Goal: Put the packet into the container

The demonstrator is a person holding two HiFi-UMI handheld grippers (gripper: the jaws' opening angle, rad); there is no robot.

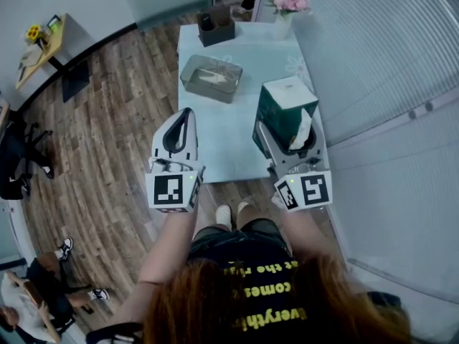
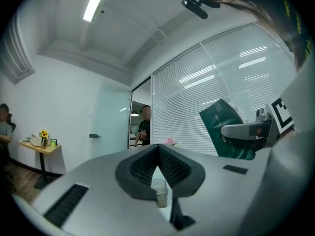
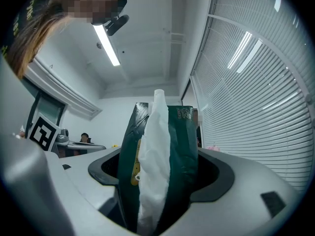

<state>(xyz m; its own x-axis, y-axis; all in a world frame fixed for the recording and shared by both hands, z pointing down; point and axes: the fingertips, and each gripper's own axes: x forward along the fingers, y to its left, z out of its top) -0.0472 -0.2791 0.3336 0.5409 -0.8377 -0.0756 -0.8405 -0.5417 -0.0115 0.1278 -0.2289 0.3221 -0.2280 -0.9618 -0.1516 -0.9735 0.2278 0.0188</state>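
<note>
The right gripper (image 3: 158, 183) is clamped on the green packet (image 3: 179, 146), jaws pressing its two broad faces. A white tissue (image 3: 152, 166) protrudes from the packet's slit. The packet is held in the air over the near right part of the table (image 1: 222, 153), well apart from the container (image 1: 211, 78). The container stands farther out and to the left. The left gripper (image 2: 158, 148) has its jaws closed together with nothing between them.

Recommended procedure: carry the packet forward and left until it is centred over the container, lower it inside the walls, then release. The grip should stay firm, since the soft packet is likely to deform. Whether the container is lidded cannot be confirmed.

The table top is pale and smooth. It also carries a brown box (image 1: 216, 27) and a vase of pink flowers (image 1: 288, 2). The floor (image 1: 115, 106) is wood plank, and blinds (image 1: 387, 41) cover the right wall.
</note>
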